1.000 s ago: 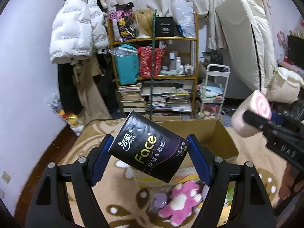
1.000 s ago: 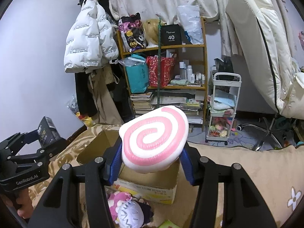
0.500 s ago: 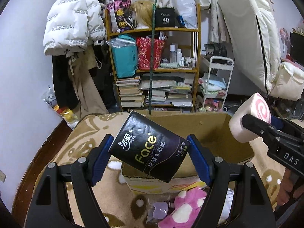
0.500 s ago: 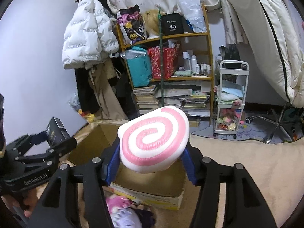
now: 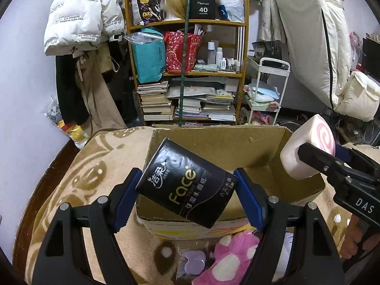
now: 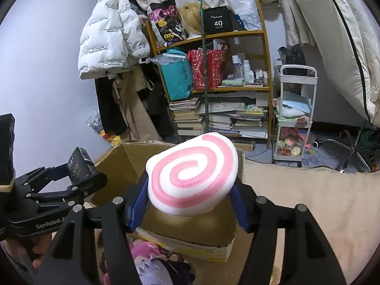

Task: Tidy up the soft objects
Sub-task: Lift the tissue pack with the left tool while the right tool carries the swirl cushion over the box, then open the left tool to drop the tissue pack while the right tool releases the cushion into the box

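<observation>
The right tool (image 6: 191,198) is opening around the pink-and-white spiral foam cushion (image 6: 192,173) above the open brown cardboard box (image 6: 166,228) just ahead; release it squarely over the opening (the left tool (image 5: 187,196) grips a black tissue pack (image 5: 187,182)).

The left claw (image 5: 187,190) points forward and downward, its blue pads pressed on both sides of a black tissue pack (image 5: 186,186) held tilted. The right claw (image 6: 190,194) angles down likewise, its jaws opening, the pads still against a pink-swirl cushion (image 6: 192,173) between them.
</observation>
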